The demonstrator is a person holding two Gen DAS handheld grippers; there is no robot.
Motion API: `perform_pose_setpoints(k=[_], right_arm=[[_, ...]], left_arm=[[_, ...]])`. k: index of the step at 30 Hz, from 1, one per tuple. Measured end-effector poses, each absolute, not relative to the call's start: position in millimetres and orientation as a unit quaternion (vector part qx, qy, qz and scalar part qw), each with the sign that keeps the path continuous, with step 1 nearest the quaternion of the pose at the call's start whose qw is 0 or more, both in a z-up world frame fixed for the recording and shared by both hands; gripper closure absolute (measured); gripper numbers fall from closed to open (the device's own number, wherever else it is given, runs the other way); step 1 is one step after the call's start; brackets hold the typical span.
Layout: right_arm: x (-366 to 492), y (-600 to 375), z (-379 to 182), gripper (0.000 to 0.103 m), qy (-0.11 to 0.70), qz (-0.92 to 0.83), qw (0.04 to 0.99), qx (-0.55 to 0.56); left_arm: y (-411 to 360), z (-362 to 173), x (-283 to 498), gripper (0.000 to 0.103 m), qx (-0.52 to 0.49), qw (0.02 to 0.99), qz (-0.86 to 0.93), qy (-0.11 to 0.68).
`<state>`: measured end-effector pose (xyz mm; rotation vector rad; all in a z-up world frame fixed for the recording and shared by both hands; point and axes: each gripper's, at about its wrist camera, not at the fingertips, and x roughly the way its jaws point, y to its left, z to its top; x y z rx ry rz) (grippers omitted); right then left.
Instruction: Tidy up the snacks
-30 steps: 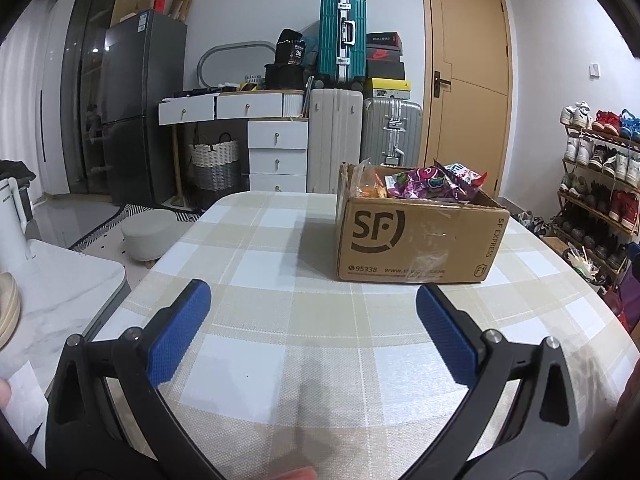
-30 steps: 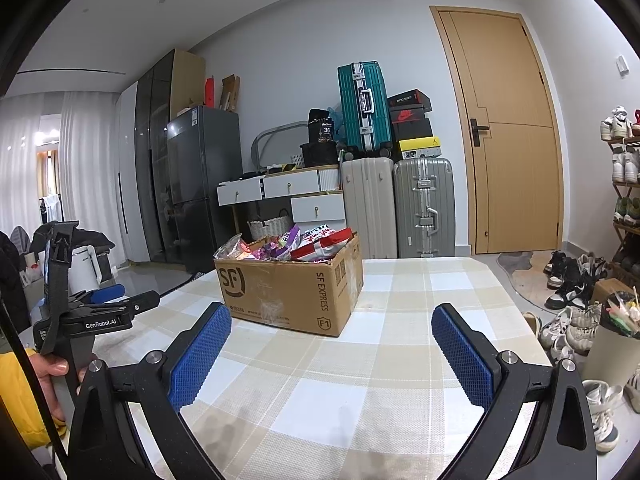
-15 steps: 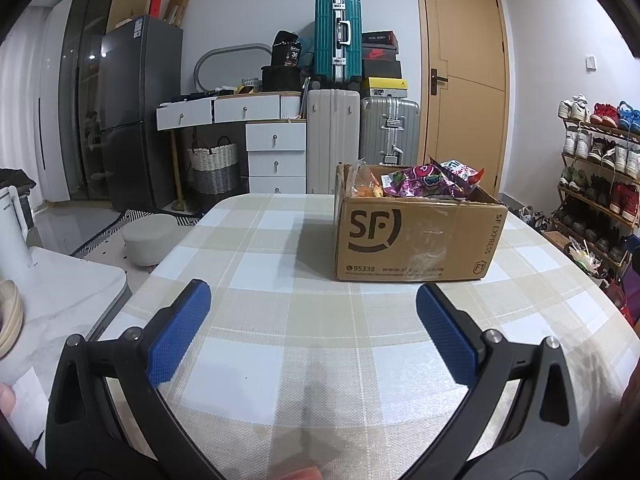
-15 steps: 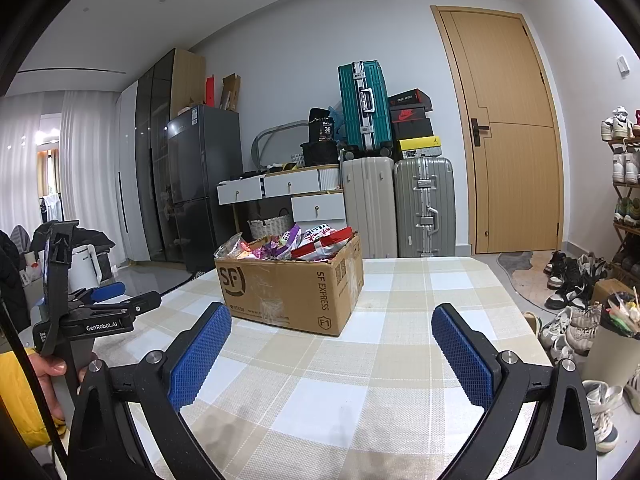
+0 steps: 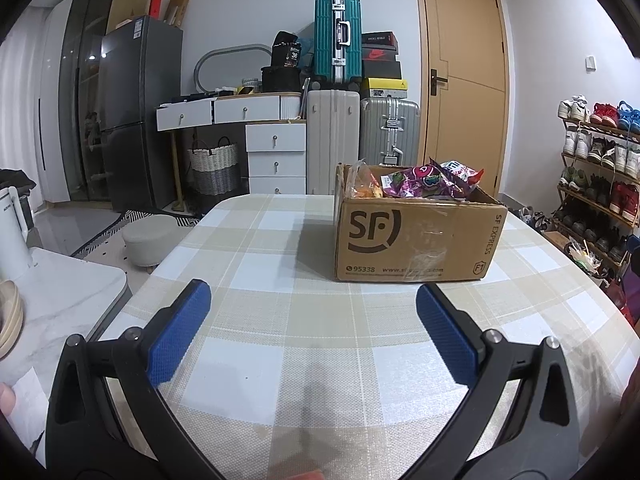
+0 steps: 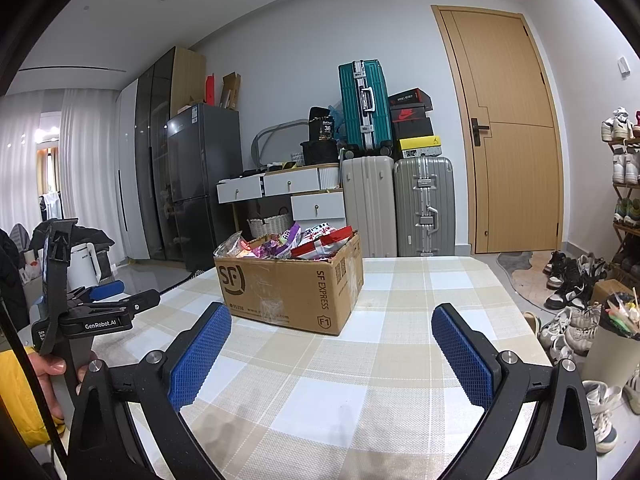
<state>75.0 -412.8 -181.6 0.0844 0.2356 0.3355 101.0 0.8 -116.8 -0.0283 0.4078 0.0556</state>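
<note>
— Both our grippers, left (image 5: 312, 320) and right (image 6: 332, 340), gape wide, holding nothing?
— Yes. We see the snacks (image 5: 424, 180) heaped in the box (image 5: 412, 240) on the table (image 5: 280, 360) ahead.

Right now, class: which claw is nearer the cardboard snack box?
Too close to call. The left claw and the right claw both hover open over the table, short of the cardboard snack box, touching nothing; neither is clearly nearer.

teal suitcase (image 5: 337, 36) atop white suitcase (image 5: 331, 140), beside wooden door (image 5: 460, 80).
</note>
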Motion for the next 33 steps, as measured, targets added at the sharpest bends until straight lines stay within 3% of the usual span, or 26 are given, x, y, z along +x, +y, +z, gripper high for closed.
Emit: perform_pose_setpoints(k=[33], right_arm=[[75.8,-413.7,-180.1,0.001,0.118,0.167,0.978,0.041]], left_arm=[[3.3,-116.6,102.9,0.000,-0.011,0.980,0.018,0.199]])
